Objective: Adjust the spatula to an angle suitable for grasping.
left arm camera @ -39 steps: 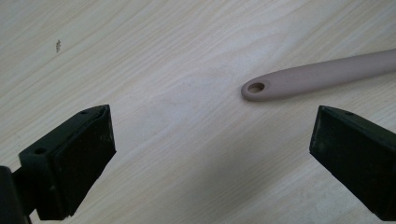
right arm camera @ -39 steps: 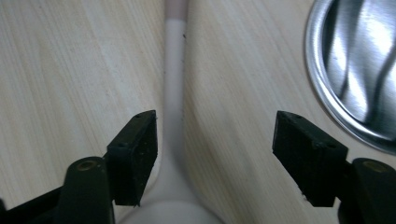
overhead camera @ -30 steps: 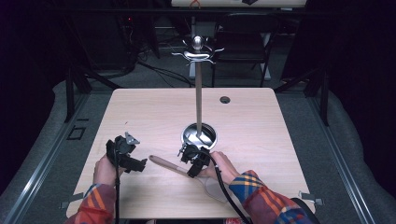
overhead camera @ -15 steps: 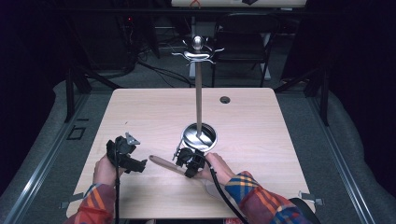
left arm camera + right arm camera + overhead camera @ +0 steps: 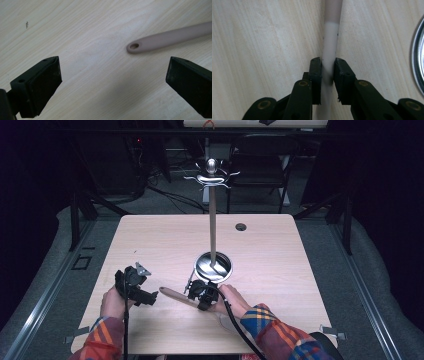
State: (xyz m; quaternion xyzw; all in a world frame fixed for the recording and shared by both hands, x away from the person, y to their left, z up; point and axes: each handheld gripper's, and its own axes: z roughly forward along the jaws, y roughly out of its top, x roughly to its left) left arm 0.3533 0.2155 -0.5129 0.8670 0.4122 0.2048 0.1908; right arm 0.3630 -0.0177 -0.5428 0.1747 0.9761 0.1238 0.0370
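Pale wood table [image 5: 300, 270] in a dark room, with a tall utensil stand [image 5: 213, 227] rising from a round steel base near the middle. Lying flat on the table just in front of that base is a long-handled kitchen utensil [image 5: 172, 294], its pinkish handle end, which has a hang hole, pointing toward the left tongs. Right gripper [image 5: 327, 67] has just been closing and now pinches the utensil's shaft where the pinkish handle gives way to a white section; pads are tight on both sides. Left gripper [image 5: 112, 75] sits wide open over bare wood, holding nothing, handle tip just ahead of it. Handling guess: light, stiff handle, smooth rounded surface, so it could roll or slip in a narrow pinch. The working end is hidden under the right hand, so balance is unclear. Gripping nearer the middle should limit droop; the hole end looks meant for a stand hook.
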